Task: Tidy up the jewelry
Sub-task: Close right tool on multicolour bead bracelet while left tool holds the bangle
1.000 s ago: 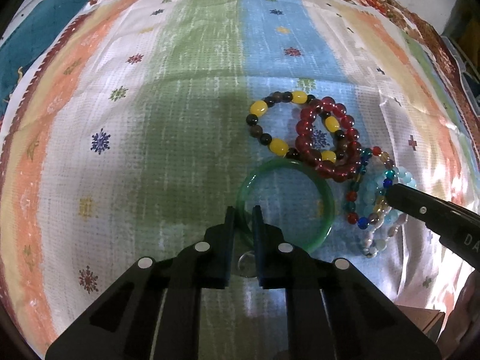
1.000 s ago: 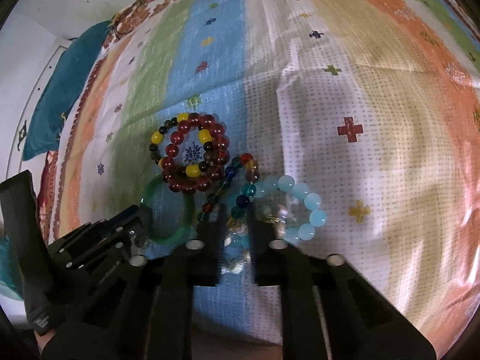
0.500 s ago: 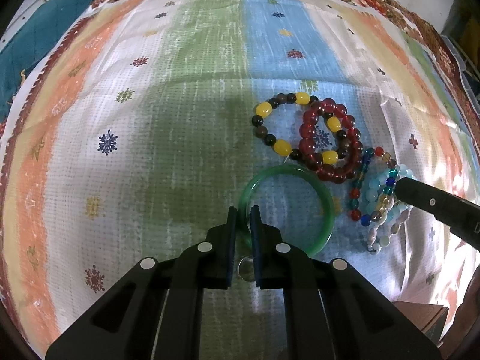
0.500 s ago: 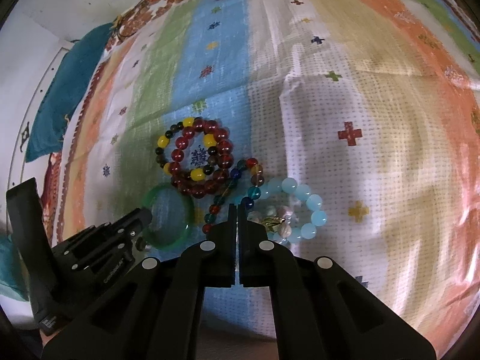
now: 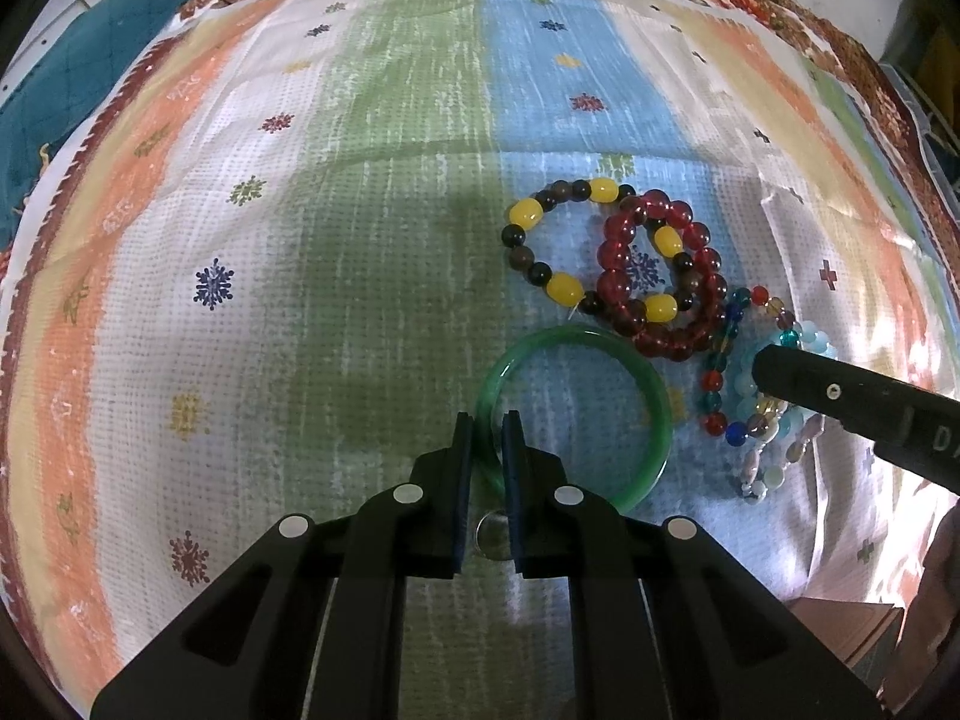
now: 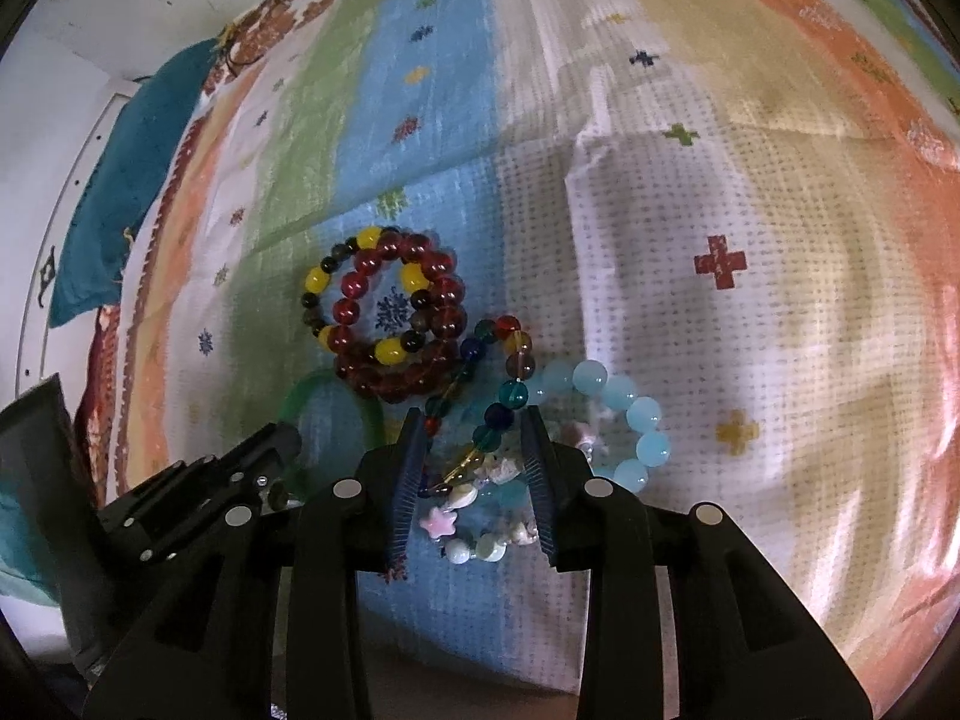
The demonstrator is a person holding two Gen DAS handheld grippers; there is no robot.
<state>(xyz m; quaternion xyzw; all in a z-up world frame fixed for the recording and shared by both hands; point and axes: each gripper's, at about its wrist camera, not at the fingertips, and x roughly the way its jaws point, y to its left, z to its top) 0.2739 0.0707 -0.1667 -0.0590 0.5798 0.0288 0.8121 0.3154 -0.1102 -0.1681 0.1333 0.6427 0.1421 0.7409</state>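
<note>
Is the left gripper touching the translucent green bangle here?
Touching. In the left wrist view, the left gripper has its two pads closed on the rim of the green bangle, with no gap showing on either side.

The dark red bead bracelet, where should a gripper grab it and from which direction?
Grip the red bracelet at its far rim, coming down from above with one finger inside the ring and one outside. It lies flat on the cloth, that arc is bare, while the near side overlaps the yellow-and-black bracelet and crowds the green bangle.
</note>
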